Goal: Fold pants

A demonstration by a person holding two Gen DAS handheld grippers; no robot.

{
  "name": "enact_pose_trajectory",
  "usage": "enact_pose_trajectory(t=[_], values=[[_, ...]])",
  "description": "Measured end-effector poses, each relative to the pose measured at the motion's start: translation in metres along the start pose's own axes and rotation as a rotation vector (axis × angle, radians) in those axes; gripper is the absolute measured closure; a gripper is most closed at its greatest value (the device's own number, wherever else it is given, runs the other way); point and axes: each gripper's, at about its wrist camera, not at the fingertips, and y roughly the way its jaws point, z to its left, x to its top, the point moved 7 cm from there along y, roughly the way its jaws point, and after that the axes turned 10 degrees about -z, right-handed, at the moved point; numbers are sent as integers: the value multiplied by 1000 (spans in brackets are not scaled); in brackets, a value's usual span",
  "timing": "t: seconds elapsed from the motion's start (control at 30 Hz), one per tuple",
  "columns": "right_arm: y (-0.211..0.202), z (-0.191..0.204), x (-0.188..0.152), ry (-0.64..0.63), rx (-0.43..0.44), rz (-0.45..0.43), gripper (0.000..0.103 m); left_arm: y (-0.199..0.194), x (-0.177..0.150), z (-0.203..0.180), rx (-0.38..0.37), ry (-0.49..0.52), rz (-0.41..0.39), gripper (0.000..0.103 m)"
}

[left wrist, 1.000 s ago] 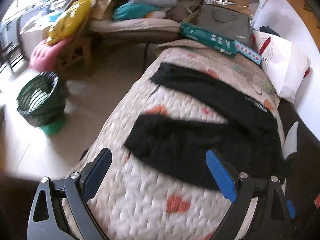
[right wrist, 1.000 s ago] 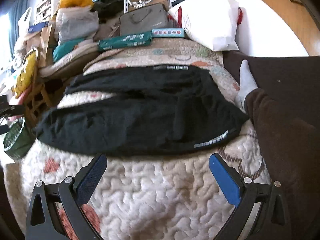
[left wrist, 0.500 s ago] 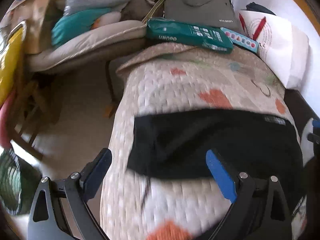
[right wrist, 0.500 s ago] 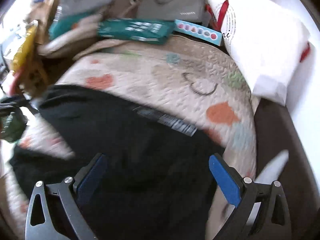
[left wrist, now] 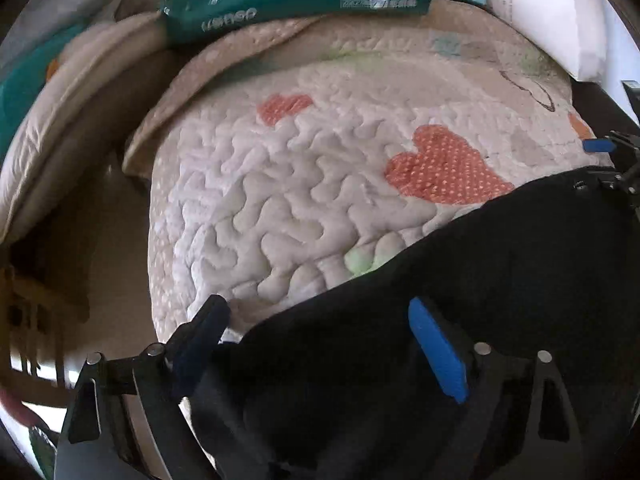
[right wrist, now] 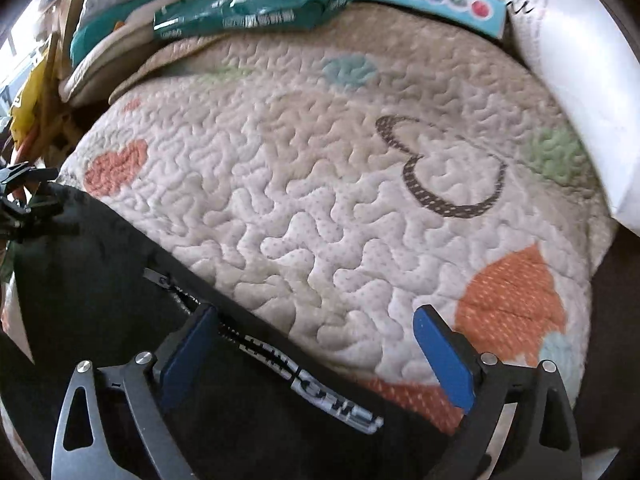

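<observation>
Black pants (left wrist: 460,300) lie flat on a quilted blanket (left wrist: 300,200) with heart prints. My left gripper (left wrist: 320,344) is open, low over the far edge of one pant leg's end. My right gripper (right wrist: 316,352) is open, low over the far edge of the waist, where a black-and-white lettered waistband (right wrist: 312,380) and a zip (right wrist: 160,280) show. Each gripper shows at the edge of the other's view: the right one in the left wrist view (left wrist: 612,160), the left one in the right wrist view (right wrist: 24,196).
A green pack (right wrist: 248,12) and a light blue box (right wrist: 432,4) lie at the blanket's far end. A white bag (right wrist: 576,80) stands at the far right. Cushions and clutter (left wrist: 60,100) lie past the blanket's left edge, with a drop to the floor (left wrist: 112,240).
Both grippers have moved forward across the pants and dropped close to the far edge. The near pant leg has passed out of view. Both stay open.
</observation>
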Motion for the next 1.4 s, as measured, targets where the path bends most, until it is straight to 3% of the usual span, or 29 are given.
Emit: enact_pose_trajectory(t=[0.07,0.1,0.2,0.37,0.4,0.43,0.47,0.5,0.83,1.0,1.17,1.4], values=[[4,3,-3,10,45,15,7,-3,1,2,-37,-37,0,46],[5,8,-5,4,68,26,10,-5,1,4,-29,-42,-5,66],[1,15,-8,-48,71,23,12,-10,-2,12,-38,-64,0,91],[-7,15,-14,-119,26,32,34,-20,-4,1,15,-19,-9,95],[-9,15,-15,-121,20,40,43,-21,-3,-1,32,-10,-11,95],[-12,16,-14,-123,21,43,63,-24,-3,-3,47,-6,-13,95],[-14,19,-15,-109,61,58,77,-26,-2,-4,67,0,-16,95],[-18,18,-16,-112,35,64,91,-30,-2,-5,81,5,-19,95],[-79,33,-25,-90,42,-23,97,-107,8,-25,203,33,-92,95],[-133,52,-58,-76,56,-49,97,-165,0,-47,228,72,-166,96],[-173,78,-107,-88,62,-21,97,-214,-38,-69,197,89,-204,97],[-201,118,-179,-102,49,82,98,-232,-138,-87,156,41,-148,97]])
